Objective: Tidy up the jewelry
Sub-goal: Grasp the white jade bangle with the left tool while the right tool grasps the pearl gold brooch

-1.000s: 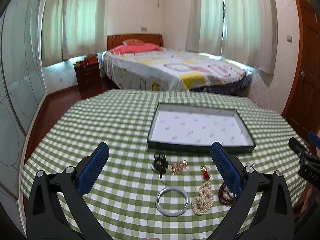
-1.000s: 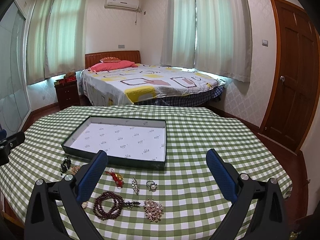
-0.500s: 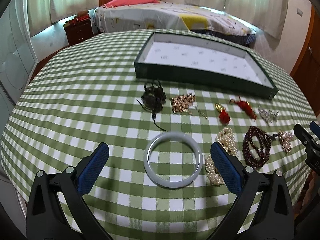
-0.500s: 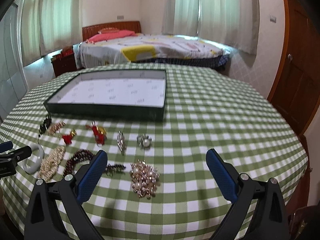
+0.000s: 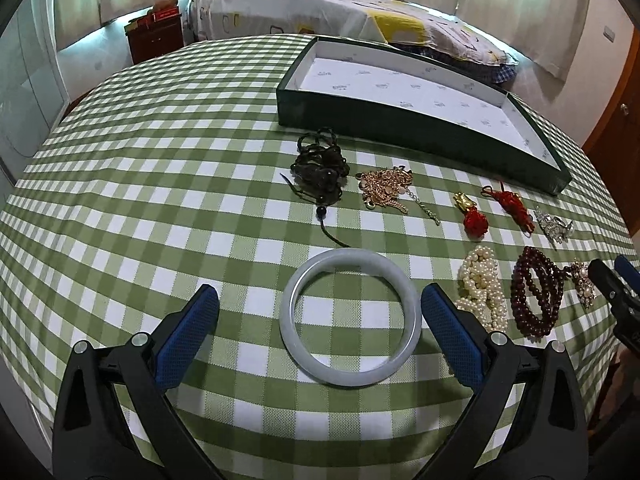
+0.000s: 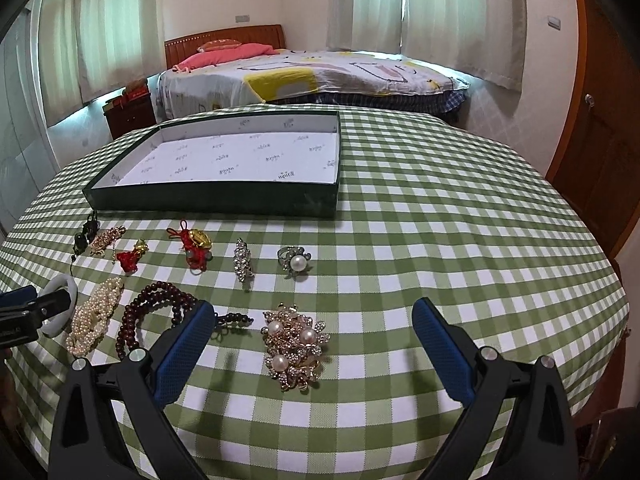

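Observation:
A pale jade bangle (image 5: 351, 317) lies flat on the checked tablecloth, between the open fingers of my left gripper (image 5: 318, 312). A dark green jewelry box (image 5: 424, 124) with a white lining stands empty beyond. A pearl and gold brooch (image 6: 295, 344) lies just ahead of my open, empty right gripper (image 6: 314, 326). Other pieces lie in rows: a black cord necklace (image 5: 320, 170), a gold chain (image 5: 386, 186), red charms (image 5: 474, 218), a pearl strand (image 5: 482, 288), dark red beads (image 5: 538, 296), a crystal brooch (image 6: 243, 264) and a pearl ring (image 6: 295, 262).
The round table (image 6: 460, 240) has a green and white checked cloth and drops off near the grippers. A bed (image 6: 320, 72), a wooden nightstand (image 5: 154, 38) and a wooden door (image 6: 600, 140) stand beyond it.
Both grippers have tilted down and moved in low over the table. The left one has come around the bangle; the right one has closed in on the pearl brooch. Both stay open.

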Available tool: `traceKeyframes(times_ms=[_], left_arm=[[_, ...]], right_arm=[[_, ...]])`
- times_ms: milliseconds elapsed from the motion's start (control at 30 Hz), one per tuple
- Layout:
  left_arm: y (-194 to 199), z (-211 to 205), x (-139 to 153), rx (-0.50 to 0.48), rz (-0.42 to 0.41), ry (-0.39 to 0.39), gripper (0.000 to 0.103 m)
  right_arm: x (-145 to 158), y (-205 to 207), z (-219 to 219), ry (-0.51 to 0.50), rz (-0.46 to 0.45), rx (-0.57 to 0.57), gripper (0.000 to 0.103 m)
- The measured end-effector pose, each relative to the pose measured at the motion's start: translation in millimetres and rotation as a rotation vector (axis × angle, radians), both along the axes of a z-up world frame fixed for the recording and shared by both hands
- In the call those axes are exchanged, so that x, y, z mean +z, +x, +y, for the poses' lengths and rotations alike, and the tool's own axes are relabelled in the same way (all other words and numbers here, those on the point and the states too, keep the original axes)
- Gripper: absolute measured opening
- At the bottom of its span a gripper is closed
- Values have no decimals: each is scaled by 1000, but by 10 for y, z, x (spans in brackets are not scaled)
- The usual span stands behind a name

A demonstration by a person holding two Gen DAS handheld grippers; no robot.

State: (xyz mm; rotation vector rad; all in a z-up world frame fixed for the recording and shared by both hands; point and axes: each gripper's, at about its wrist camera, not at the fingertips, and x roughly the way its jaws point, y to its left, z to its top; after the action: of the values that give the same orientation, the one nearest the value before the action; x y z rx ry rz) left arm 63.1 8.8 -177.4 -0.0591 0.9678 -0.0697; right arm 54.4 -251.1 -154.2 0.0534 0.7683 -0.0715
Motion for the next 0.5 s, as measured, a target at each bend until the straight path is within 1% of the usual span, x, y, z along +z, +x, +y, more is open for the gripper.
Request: traceKeyframes(times_ms=[67, 200, 433, 500], left_arm=[[-2, -41, -6, -10, 4, 16, 99], [-22, -129, -31, -26, 4, 78, 99], [-38, -118, -38, -24, -8, 80, 99], [-43, -114, -31, -20, -13, 80, 96]], right_arm=[[-11, 14, -8, 4, 5, -1, 96], [-29, 35, 2, 6, 12, 2, 96], [-32, 28, -10, 16, 12, 5, 96], [-35, 17, -21, 17, 13, 3, 96]])
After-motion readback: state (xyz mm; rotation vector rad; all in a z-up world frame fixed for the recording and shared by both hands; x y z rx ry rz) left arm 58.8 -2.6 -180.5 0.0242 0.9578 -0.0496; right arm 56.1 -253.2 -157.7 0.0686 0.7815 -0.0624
